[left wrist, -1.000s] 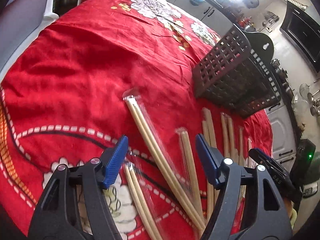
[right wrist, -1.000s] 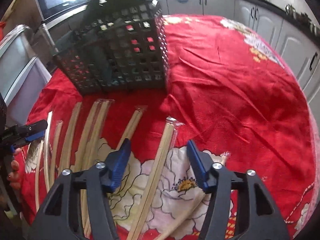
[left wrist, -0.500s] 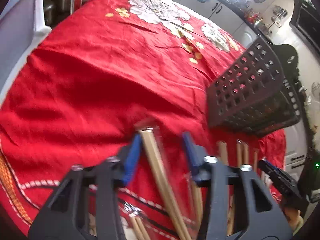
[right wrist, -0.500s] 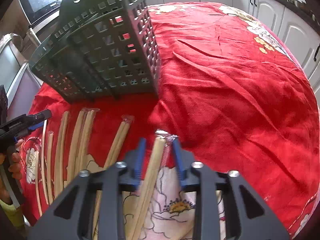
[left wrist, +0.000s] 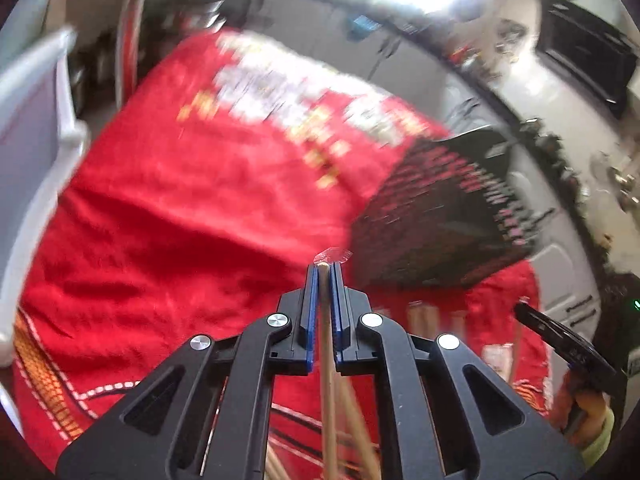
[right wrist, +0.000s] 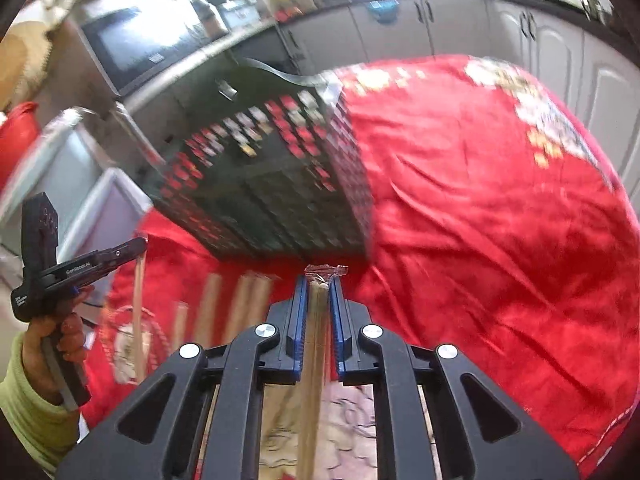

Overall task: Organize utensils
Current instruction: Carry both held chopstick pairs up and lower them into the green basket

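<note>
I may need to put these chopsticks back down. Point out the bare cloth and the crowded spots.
Free: the red tablecloth right of the black basket, out to the flower print, and the wide stretch left of the left claw. Crowded: the strip in front of the basket, where wrapped chopstick pairs lie side by side.

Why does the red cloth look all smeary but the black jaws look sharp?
Left wrist view: the red tablecloth and black basket smear with motion blur, while the left gripper, fixed to the camera, stays crisp; window glare whites out the top. Right wrist view: the basket blurs too, and the right gripper is sharp.
</note>
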Motion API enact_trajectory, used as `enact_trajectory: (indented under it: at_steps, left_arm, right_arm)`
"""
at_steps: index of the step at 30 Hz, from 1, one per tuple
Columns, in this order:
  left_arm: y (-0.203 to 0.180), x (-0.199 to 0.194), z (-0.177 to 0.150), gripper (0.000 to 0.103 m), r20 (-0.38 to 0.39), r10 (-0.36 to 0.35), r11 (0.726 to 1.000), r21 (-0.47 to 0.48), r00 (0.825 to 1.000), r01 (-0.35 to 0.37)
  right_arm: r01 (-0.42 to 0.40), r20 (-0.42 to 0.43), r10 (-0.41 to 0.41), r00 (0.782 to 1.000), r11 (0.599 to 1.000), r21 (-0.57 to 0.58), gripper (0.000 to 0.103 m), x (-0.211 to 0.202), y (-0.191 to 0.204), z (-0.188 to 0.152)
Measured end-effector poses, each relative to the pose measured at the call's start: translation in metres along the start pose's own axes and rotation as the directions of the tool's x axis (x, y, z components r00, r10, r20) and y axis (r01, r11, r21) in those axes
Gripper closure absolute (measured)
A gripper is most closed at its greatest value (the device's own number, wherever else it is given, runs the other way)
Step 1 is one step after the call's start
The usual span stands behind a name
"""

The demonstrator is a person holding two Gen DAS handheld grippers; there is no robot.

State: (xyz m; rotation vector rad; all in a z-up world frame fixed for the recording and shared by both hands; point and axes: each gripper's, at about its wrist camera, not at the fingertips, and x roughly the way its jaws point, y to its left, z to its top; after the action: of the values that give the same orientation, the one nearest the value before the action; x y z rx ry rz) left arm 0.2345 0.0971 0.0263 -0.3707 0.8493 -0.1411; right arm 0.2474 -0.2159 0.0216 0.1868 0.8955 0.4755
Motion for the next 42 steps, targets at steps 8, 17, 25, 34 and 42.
enact_trajectory:
  at_steps: [8, 17, 25, 34, 42]
  left_arm:
    - [-0.061, -0.076, 0.026, 0.1, 0.194, -0.131, 0.986, 0.123, 0.972, 0.108]
    - [-0.109, -0.108, 0.07, 0.1, 0.345, -0.198, 0.969, 0.208, 0.918, 0.13]
    - [-0.134, -0.115, 0.107, 0.1, 0.502, -0.162, 0.973, 0.224, 0.85, 0.053]
    - [-0.147, -0.092, 0.13, 0.1, 0.582, -0.108, 0.977, 0.213, 0.806, -0.023]
    - [-0.136, -0.055, 0.126, 0.1, 0.592, -0.1, 0.974, 0.221, 0.799, -0.042]
  right_arm:
    - [-0.07, 0.182, 0.086, 0.979, 0.993, -0.093, 0.092, -0.063, 0.039, 0.021]
    - [-0.038, 0.413, 0.112, 0.904, 0.982, -0.185, 0.092, -0.126, 0.062, 0.055]
    - [0.027, 0.548, 0.089, 0.832, 0.979, -0.2, 0.092, -0.145, 0.063, 0.091]
    - [0.06, 0.625, 0.073, 0.777, 0.98, -0.19, 0.092, -0.141, 0.054, 0.123]
    - [0.108, 0.651, 0.028, 0.758, 0.98, -0.168, 0.092, -0.105, 0.038, 0.128]
